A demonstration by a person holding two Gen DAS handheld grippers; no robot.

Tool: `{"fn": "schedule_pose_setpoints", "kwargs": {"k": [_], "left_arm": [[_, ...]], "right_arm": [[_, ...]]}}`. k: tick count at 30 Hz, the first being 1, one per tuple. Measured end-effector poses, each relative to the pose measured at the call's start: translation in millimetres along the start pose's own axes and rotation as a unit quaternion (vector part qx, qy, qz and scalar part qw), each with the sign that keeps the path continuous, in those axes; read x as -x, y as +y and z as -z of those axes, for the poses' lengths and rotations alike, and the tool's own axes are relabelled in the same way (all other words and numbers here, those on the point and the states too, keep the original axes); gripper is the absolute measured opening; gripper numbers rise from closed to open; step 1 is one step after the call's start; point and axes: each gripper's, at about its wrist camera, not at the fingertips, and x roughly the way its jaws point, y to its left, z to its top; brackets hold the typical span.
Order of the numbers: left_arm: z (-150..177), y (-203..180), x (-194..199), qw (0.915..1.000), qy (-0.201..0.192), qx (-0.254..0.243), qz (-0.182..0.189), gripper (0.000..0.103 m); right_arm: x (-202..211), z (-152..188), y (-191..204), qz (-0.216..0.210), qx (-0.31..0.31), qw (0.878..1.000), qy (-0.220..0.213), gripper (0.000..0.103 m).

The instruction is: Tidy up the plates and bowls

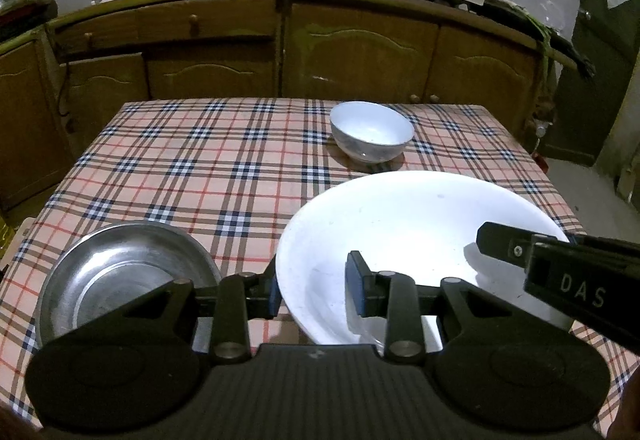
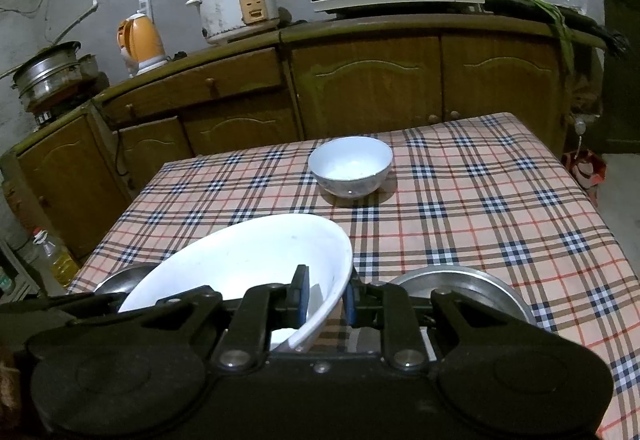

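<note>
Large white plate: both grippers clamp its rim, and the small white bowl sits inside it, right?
Not quite. Both grippers do clamp the large white plate, but the small white bowl stands apart on the checked tablecloth beyond it, as the right wrist view shows.

A plaid-clothed table (image 2: 480,199) carries a small white bowl (image 2: 350,165) and two steel plates (image 2: 472,288).
</note>
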Motion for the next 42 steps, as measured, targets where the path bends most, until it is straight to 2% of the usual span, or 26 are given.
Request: {"fn": "schedule_pose_setpoints", "kwargs": {"k": [42], "left_arm": [[10, -14, -9, 0.9995, 0.022, -0.013, 0.018, 0.033]], "right_arm": [[0, 18, -25, 0.018, -0.018, 1.000, 0.012, 0.023]]}}
